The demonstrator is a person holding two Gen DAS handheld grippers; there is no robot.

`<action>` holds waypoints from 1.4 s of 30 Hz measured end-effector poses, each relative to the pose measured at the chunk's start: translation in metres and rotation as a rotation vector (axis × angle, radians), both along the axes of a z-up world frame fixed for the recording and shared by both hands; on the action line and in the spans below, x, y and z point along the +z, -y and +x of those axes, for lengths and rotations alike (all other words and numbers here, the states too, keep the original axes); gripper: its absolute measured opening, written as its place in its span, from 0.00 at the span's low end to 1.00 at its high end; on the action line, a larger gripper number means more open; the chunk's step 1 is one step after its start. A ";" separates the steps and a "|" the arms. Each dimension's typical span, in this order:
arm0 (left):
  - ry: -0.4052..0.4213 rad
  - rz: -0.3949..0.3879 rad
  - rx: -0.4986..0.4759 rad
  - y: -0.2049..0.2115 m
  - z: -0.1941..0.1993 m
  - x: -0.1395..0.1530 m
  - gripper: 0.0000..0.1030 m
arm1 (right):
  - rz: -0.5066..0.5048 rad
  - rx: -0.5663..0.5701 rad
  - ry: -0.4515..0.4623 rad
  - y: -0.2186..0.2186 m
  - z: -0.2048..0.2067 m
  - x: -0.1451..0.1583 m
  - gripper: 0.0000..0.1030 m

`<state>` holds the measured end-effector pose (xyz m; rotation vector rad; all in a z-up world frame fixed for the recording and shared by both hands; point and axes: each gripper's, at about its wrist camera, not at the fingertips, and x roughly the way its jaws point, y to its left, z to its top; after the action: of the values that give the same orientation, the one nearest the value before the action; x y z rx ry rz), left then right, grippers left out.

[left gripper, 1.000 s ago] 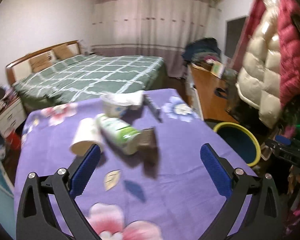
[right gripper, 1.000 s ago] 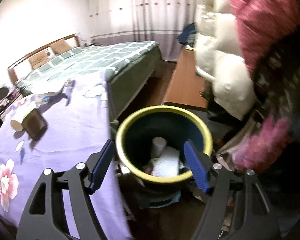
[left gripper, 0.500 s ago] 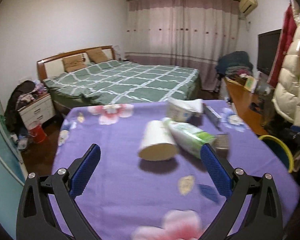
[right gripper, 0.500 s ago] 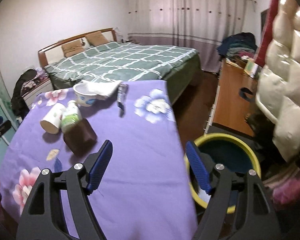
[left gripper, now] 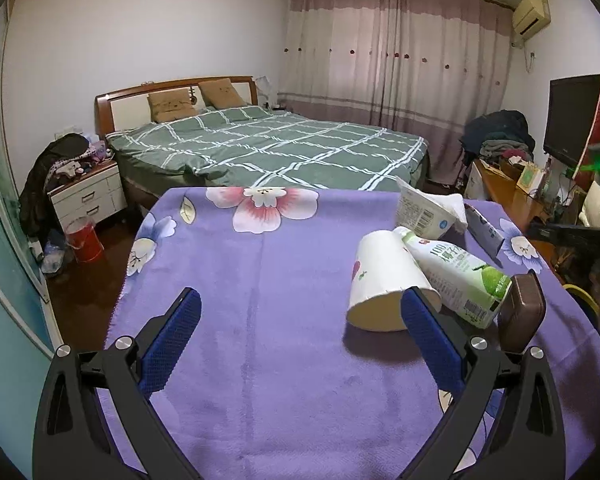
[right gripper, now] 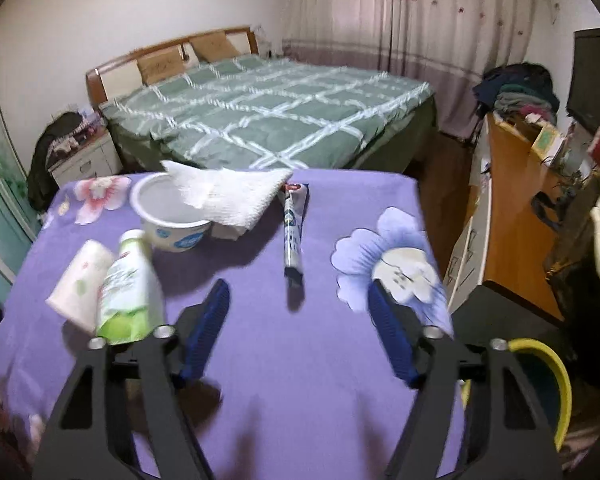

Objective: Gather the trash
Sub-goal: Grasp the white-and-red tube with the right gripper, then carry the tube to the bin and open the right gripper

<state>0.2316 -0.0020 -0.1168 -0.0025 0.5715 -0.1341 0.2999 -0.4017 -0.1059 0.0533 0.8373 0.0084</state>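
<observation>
The trash lay gathered toward the right and far side of the table, which was covered in a purple flowered cloth: a white paper cup on its side with its open mouth facing the near edge, a green-and-white bottle lying against it and touching it, and a brown box-like item standing just beside the bottle's base near the right edge. Farther back, close to the far edge, a white tub sat upright with a crumpled paper towel draped over its rim, and a slim tube lay flat beside them, pointing toward the near edge. The left gripper hovered over the bare middle of the cloth with its blue fingers spread wide and nothing between them; its right finger stood just in front of the cup's mouth, which suggested the cup was the likely next pick, since a toppled cup offers its sides to a sideways pinch. The right gripper was likewise wide apart and empty, hanging above the cloth with the tube lined up between its fingers but still well ahead of them, probably its own target. The yellow-rimmed bin stood on the floor off the table's right edge, below the right gripper, placed where items could be dropped straight down from that side. Beyond the table stood a bed with a green checked cover.
</observation>
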 end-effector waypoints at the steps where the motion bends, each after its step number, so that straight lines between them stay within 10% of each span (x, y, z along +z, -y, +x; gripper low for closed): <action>1: 0.002 0.005 -0.002 0.002 0.000 -0.001 0.95 | 0.004 -0.003 -0.019 0.000 0.010 -0.005 0.52; 8: 0.006 0.034 -0.023 0.013 -0.004 -0.002 0.95 | 0.019 -0.006 -0.110 0.000 0.051 -0.032 0.41; 16: 0.004 0.034 -0.036 0.015 -0.006 -0.001 0.95 | 0.033 0.005 -0.134 0.001 0.057 -0.039 0.07; 42: 0.010 0.022 -0.103 0.026 -0.016 0.000 0.95 | 0.085 -0.229 0.005 0.106 -0.158 -0.002 0.06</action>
<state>0.2152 -0.0284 -0.1166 0.0493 0.5637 -0.2281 0.1422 -0.5073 -0.1078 0.2284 0.8213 -0.1710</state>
